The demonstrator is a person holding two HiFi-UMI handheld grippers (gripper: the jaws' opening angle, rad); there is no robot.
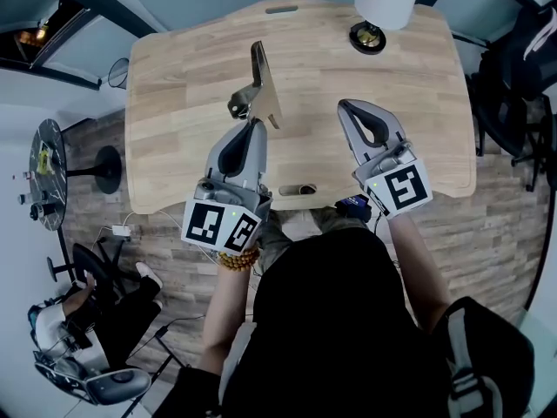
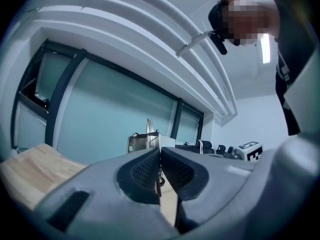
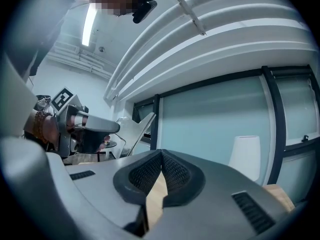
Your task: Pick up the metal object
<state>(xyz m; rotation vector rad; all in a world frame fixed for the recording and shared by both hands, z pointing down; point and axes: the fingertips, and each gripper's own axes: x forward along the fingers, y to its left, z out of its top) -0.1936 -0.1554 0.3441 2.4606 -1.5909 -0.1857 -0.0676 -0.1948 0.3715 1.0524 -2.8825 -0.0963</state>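
A: Start at the left gripper [image 1: 255, 122]. How do its jaws stand?

B: Pressed together on a thin edge. In the left gripper view [image 2: 160, 151] a sliver of plate runs between the ribbed pads, so it is pinching the flat, shiny metal object [image 2: 145, 140], a plate with a sprung fitting on it.

A: Which way does that piece lie from the tips?

B: Straight out ahead of them. From the head view its long axis [image 1: 258, 85] carries on the line of the gripper, away from the person toward the far edge of the light wooden table [image 1: 174, 77], leaning a little left. The right gripper view shows it [image 3: 134, 129] sticking up at a slant from the left jaws; I judge it is clear of the tabletop, but no view shows the gap plainly.

A: And the right gripper [image 1: 345, 104]?

B: Its jaws are closed on nothing [image 3: 161, 153], only wood beyond the pads. It sits beside the piece, well apart, so the left is the nearer hand; any further lift turns on that one pinch at the near end.
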